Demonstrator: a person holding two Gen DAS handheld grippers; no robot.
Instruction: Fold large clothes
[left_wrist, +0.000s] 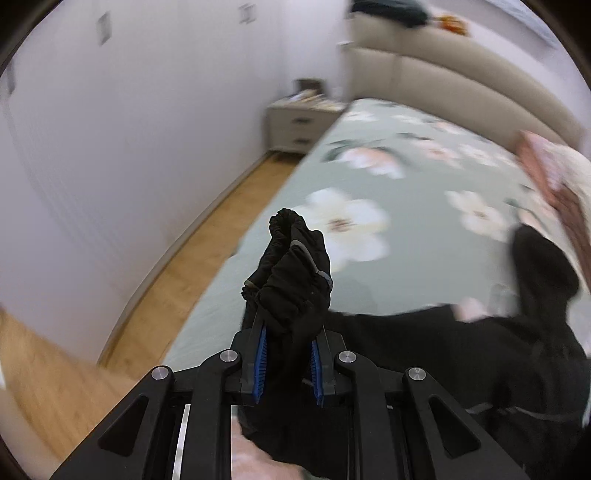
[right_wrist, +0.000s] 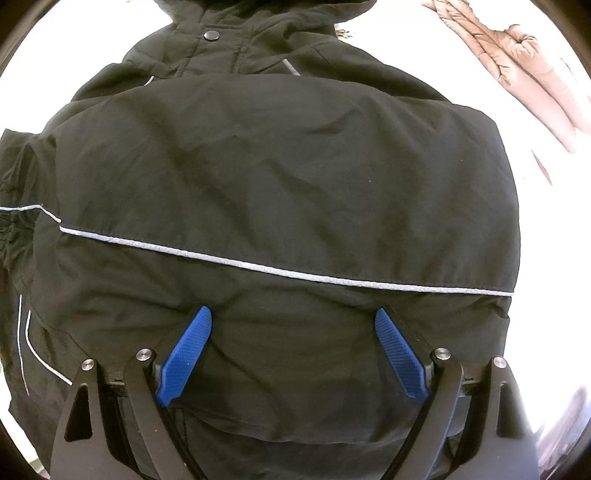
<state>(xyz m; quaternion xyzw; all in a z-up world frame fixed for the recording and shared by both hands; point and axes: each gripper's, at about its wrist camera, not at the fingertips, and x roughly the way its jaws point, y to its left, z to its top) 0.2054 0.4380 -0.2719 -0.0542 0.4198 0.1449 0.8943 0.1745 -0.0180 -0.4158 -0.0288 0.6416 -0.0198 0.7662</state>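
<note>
Left wrist view: the left gripper is clamped on a bunched black sleeve cuff, held up over the bed.

Its two blue pads squeeze the cloth between them. The rest of the black jacket lies spread on the bed, off to the right. The bed has a green flowered cover, and its near edge runs beside a strip of wood floor and a white wall. A nightstand stands at the far corner. In the right wrist view, the right gripper has its jaws wide apart, with both blue tips touching the jacket's lower part, below a grey stripe. A pink puffy coat lies apart, top right.
</note>
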